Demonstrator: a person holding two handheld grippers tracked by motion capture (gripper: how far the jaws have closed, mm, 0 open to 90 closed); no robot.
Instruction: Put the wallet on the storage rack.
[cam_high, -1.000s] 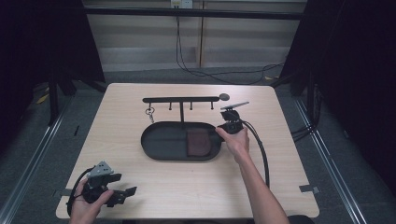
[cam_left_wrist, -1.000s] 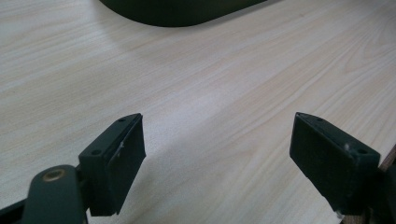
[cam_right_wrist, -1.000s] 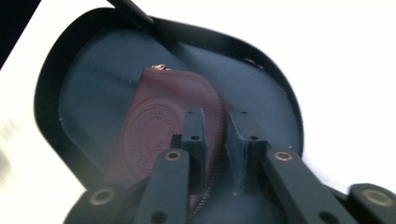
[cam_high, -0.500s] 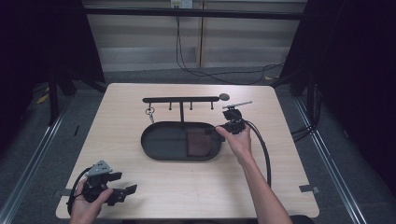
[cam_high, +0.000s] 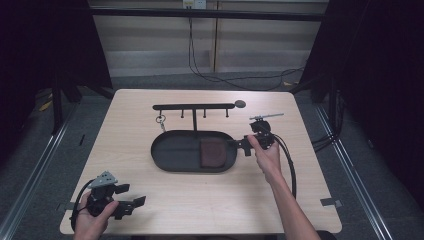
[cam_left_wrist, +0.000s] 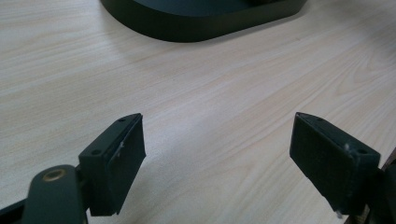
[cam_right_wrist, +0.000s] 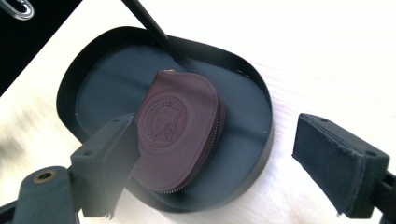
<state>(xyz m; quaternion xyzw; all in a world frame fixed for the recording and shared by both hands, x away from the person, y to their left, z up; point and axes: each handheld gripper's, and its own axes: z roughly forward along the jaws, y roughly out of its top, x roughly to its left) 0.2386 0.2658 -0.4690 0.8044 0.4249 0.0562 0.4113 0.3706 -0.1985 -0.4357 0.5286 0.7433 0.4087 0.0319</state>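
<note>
The right claw (cam_high: 243, 145) sits just off the right end of a shallow black oval metal tray (cam_high: 170, 161) in the middle of the pale wooden counter (cam_high: 210, 200). Its jaws are spread wide with nothing between them. In the right gripper view the tray (cam_right_wrist: 93, 56) lies straight ahead of the claw (cam_right_wrist: 210, 163), and a dark maroon leather coin pouch (cam_right_wrist: 177, 126) with a round embossed emblem and a zip along its curved edge lies flat inside it, toward the end nearest the claw. The left jaw overlaps the pouch's near corner in that view; whether it touches cannot be told. The rest of the tray floor beyond the pouch is bare.

Beyond the tray, farther from the right claw, stands a black metal rack with short pegs (cam_high: 195, 106), a small metal ring (cam_high: 161, 120) hanging at its left end.

The left claw (cam_high: 135, 202) is well apart from the tray, near the front left corner of the counter, held in the person's left hand (cam_high: 92, 220). Its jaws are likewise parted and empty, with the tray's rim (cam_left_wrist: 201, 23) far ahead of the claw (cam_left_wrist: 217, 154).
</note>
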